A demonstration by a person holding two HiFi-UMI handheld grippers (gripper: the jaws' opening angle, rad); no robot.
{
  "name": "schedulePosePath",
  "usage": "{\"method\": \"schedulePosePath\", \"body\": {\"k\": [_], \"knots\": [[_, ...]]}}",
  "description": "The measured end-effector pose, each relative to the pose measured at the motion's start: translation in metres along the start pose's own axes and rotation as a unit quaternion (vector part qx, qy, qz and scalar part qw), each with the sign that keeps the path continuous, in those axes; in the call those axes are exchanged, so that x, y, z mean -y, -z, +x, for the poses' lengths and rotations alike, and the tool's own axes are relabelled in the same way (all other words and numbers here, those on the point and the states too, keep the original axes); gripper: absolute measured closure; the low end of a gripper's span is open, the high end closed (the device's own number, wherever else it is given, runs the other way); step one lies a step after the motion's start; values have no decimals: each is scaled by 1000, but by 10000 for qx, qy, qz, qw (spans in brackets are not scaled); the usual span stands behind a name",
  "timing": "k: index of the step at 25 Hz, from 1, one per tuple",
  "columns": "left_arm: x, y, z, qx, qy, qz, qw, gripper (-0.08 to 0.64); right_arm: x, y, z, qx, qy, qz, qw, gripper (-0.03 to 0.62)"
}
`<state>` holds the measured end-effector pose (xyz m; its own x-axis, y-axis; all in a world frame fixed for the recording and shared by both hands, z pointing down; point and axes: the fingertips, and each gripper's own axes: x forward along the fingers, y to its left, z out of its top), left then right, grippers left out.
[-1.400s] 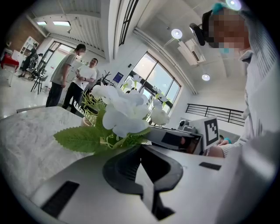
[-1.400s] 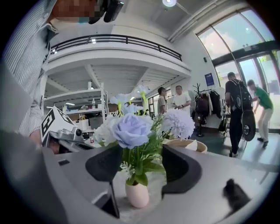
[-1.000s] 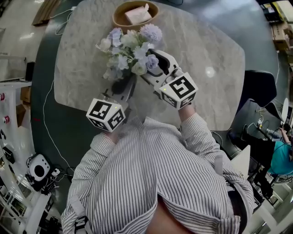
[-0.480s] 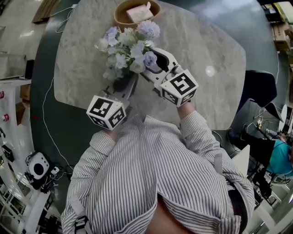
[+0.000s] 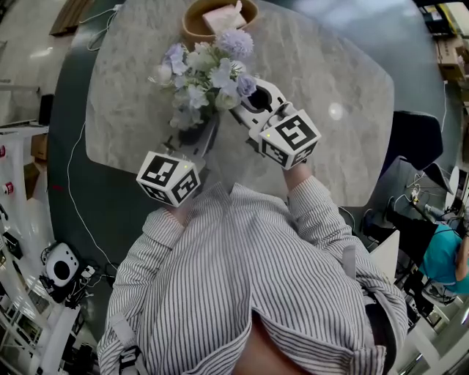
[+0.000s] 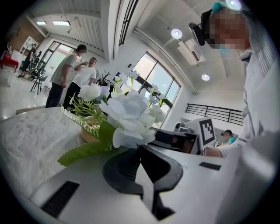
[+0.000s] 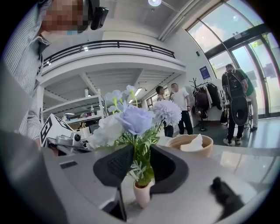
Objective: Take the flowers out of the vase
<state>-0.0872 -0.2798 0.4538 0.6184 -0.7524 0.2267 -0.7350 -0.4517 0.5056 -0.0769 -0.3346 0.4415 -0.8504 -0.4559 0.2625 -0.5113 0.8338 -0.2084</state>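
Observation:
A bunch of pale blue, lilac and white flowers (image 5: 205, 69) stands in a small pinkish vase (image 7: 143, 193) on the marble table (image 5: 330, 66). My right gripper (image 5: 236, 105) reaches in from the right. Its jaws are closing, and in the right gripper view its pads (image 7: 168, 170) sit against the green stems (image 7: 139, 164) just above the vase mouth. My left gripper (image 5: 199, 138) comes from the near side, low under the blooms. In the left gripper view its black pads (image 6: 118, 168) clasp a pale wedge, seemingly the vase, below a white flower (image 6: 129, 118). From the head view, the vase is hidden by the blooms.
A wooden bowl (image 5: 218, 18) holding a tissue stands just behind the flowers at the far table edge. A dark chair (image 5: 414, 139) is at the right. Several people stand in the distance in both gripper views.
The right gripper's jaws have narrowed from wide open onto the flower stems. Both hands have stayed nearly where they were, and the left gripper looks unchanged.

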Motion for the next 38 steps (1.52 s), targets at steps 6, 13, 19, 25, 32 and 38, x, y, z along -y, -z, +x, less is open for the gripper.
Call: {"method": "schedulePosePath", "body": {"k": [6,13,19,25,32,38], "knots": [[-1,1,1,-15,5,10,10000,548,1,1,0,13,34,-7,10000,496],[2,2,2,-11,15,18,10000,548,1,1,-3,43,116,26,9999,529],[5,4,0,-17,25,23,10000,548,0,0,-3,79,200,154,9996,534],[4,5,1,-25,19,20,10000,548,1,0,-3,112,324,192,9992,549],[9,7,0,-30,50,34,10000,548,-3,-2,-7,137,317,7,9994,552],[13,8,-5,-20,67,49,10000,548,-6,-10,-12,254,359,15,9990,554]]}}
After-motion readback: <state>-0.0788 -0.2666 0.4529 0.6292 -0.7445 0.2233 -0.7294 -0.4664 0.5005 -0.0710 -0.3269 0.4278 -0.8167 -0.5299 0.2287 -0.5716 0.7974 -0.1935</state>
